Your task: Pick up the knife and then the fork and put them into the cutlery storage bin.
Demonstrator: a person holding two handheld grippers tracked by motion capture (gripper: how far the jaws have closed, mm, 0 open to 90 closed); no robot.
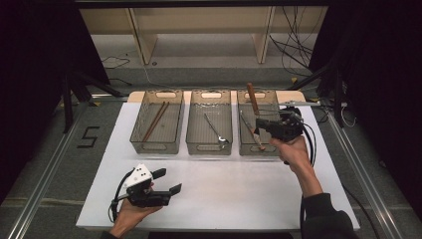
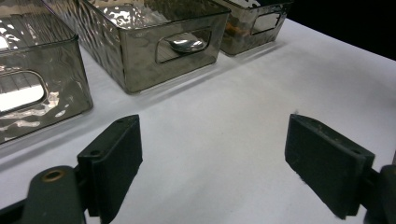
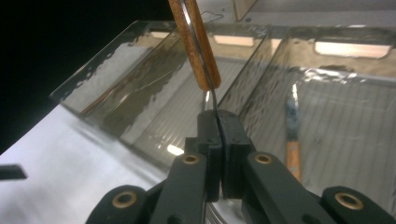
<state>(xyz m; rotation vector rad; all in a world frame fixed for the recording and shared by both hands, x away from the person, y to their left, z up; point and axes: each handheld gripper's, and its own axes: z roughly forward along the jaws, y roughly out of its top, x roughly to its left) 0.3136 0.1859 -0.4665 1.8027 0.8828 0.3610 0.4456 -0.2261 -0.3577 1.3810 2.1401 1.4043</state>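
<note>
Knife with a wooden handle, pinched by its thin metal part just under the wood in the right tool, jaws closed flat on it. Handle pointing up and a little tilted. Hangs over the right bin, above a second knife lying on the floor of that bin.

Probably light and stiff, not fragile. Smooth, narrow metal between flat pads, so likely to slip or swing if turned quickly. Seems top-heavy in this hold, with the long handle standing above the jaws. Better to take where the metal meets the wood, or on the wood itself, which looks thicker and less slippery. Better also to lower slowly, since the clear bin walls look thin and hard.

Left tool low over the front left of the worktop, jaws wide apart, holding nothing. Chopsticks in the left bin, spoon in the middle bin.
</note>
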